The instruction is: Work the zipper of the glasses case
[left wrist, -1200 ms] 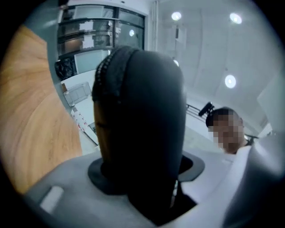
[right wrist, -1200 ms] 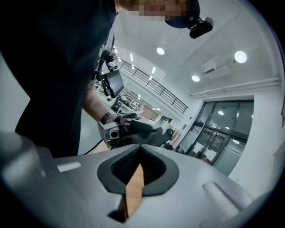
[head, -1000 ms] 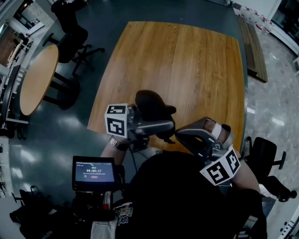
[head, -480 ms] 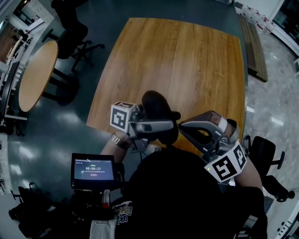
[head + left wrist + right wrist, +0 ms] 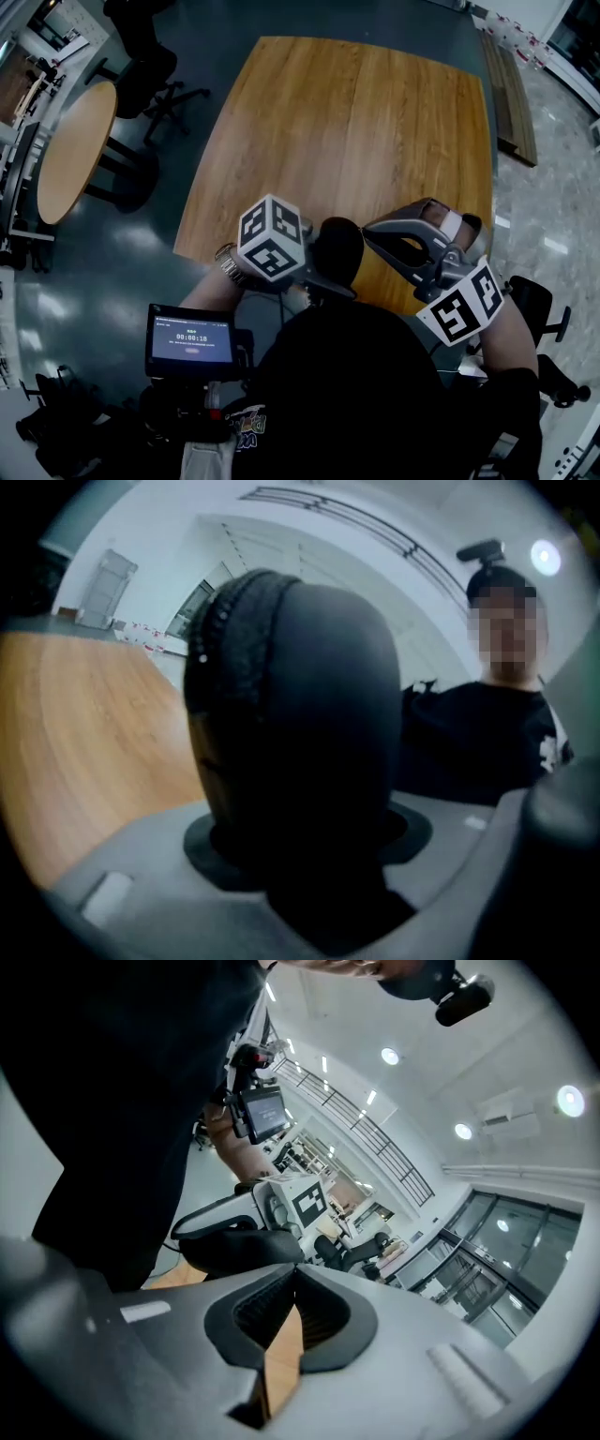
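Out on the left a round side table (image 5: 75, 155) and a dark office chair (image 5: 150, 84) stand on the blue-grey floor, well apart from the action. Next comes the big wooden table (image 5: 375, 122), its left edge slanting down toward the person and a broad sweep of wood stretching away ahead. And here are the left tongs (image 5: 333, 272), marker cube up, jaws spread wide and clamped on the black glasses case (image 5: 337, 246). The case fills the space between them, standing up on end, with the zipper (image 5: 230, 621) running over its rounded top along the left side. The case sits right at the table's near edge; whether it touches the wood can't be told. Just to its right come the right tongs (image 5: 370, 232), jaws pressed together with nothing in them, tips aimed at the case and close beside it. Past them the table's right edge drops to pale tiled floor.
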The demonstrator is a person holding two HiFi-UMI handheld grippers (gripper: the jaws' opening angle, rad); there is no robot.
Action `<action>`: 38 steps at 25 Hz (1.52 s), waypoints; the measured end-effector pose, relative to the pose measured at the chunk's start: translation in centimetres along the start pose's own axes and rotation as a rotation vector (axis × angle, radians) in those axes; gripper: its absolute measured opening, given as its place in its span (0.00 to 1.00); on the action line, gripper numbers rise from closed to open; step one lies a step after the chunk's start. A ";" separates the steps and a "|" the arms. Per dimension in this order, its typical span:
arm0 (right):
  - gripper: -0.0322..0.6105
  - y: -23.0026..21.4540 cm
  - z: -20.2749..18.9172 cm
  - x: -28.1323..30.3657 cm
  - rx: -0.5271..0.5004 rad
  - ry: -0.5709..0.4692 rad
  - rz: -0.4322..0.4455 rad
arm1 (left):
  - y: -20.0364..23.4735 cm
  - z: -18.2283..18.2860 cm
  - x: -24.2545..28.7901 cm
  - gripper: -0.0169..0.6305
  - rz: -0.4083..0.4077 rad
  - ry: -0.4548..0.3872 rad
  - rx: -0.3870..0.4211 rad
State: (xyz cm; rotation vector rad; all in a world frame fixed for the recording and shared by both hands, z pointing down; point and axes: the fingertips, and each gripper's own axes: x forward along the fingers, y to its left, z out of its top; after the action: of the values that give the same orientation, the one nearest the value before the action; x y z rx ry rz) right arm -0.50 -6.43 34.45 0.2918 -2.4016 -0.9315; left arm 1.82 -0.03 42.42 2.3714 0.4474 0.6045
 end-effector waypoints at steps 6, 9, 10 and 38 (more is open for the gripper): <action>0.06 2.2 -0.9 0.6 -0.140 0.077 0.179 | 3.4 -4.4 -1.3 0.45 0.269 0.416 0.149; 0.06 3.4 -1.5 1.1 -0.280 0.120 0.239 | 4.4 -6.2 -1.9 0.45 0.315 0.566 0.190; 0.06 3.6 -1.4 1.3 -0.298 0.117 0.249 | 4.8 -6.8 -1.9 0.45 0.320 0.616 0.218; 0.49 4.4 -3.1 4.6 0.887 -0.135 0.242 | 11.8 -6.4 -4.1 0.45 0.770 0.730 0.635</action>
State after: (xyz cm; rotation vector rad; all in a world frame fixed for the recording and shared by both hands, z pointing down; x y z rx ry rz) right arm -2.59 -6.60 41.20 0.2438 -2.7589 0.2742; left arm -3.11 -7.36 53.31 2.8303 -0.0300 1.9540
